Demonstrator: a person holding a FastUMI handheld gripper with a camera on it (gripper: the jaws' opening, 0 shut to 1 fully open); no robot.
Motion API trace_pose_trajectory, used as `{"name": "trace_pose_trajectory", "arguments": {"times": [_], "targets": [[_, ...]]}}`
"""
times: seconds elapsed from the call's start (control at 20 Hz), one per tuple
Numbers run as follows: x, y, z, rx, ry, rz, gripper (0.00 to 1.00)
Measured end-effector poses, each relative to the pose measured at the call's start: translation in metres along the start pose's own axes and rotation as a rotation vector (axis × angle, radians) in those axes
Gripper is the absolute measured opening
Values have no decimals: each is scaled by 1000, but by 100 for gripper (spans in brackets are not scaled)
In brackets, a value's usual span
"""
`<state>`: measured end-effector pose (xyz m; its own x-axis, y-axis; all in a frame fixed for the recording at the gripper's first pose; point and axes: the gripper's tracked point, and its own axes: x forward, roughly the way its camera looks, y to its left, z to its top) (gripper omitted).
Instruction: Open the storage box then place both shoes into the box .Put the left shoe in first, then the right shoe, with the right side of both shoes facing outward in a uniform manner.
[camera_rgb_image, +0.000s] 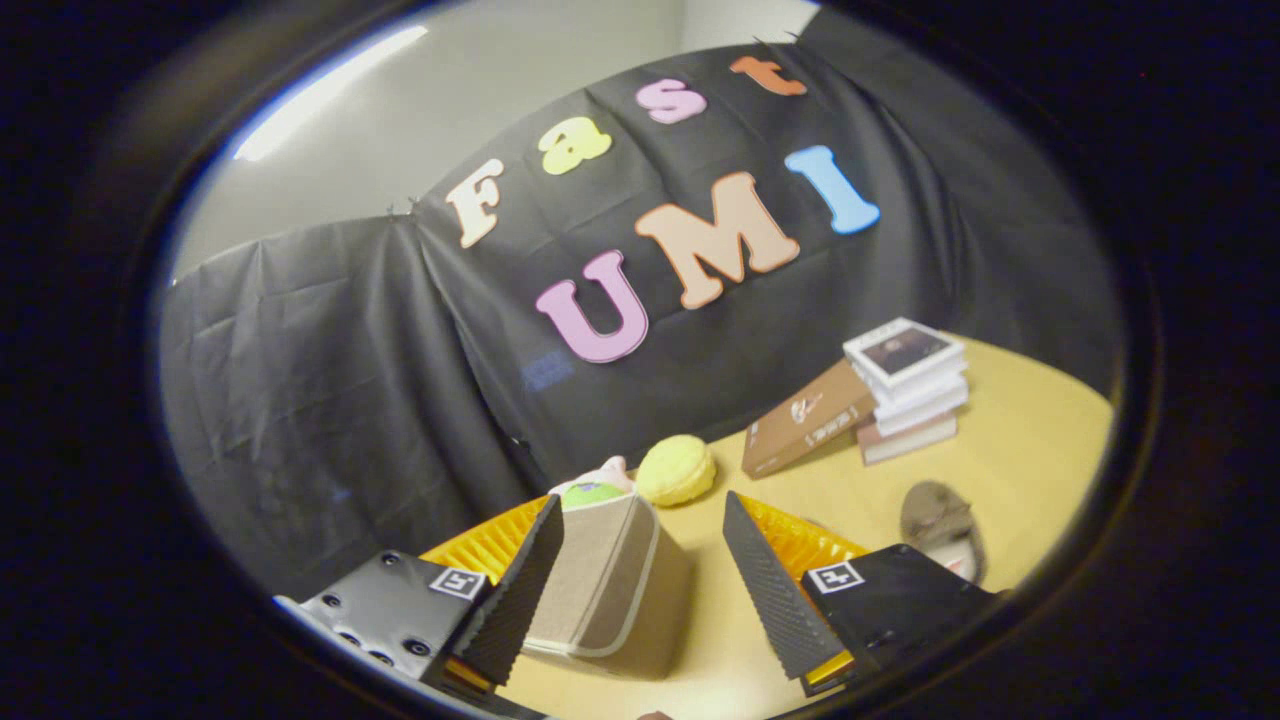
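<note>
The jaws of the gripper (640, 570) stand wide open with nothing held, tilted over a tan bench (1010, 470). Between the two fingers (525, 585), close against the left one, sits a beige fabric storage box (610, 590) with a pale trimmed edge; its top looks closed, though I cannot tell for sure. Just beyond the box, a small pink and green soft toy (592, 487) peeks over it, and a yellow round plush (677, 469) lies right beside that. To the right, past the right finger, a grey shoe (940, 525) rests on the bench. Farther off, a brown book (808, 418) leans against a stack of books (910, 390) near the black cloth wall (330, 400).
</note>
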<state>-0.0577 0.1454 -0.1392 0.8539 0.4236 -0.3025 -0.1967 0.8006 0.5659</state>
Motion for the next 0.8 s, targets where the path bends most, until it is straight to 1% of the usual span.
{"name": "trace_pose_trajectory", "arguments": {"times": [0.25, 0.45, 0.6, 0.8], "targets": [[14, -10, -60, 265, 132, 9, 99], [25, -8, -100, 516, 211, 24, 99], [30, -4, -120, 643, 234, 42, 99], [35, 5, -141, 829, 270, 88, 99]]}}
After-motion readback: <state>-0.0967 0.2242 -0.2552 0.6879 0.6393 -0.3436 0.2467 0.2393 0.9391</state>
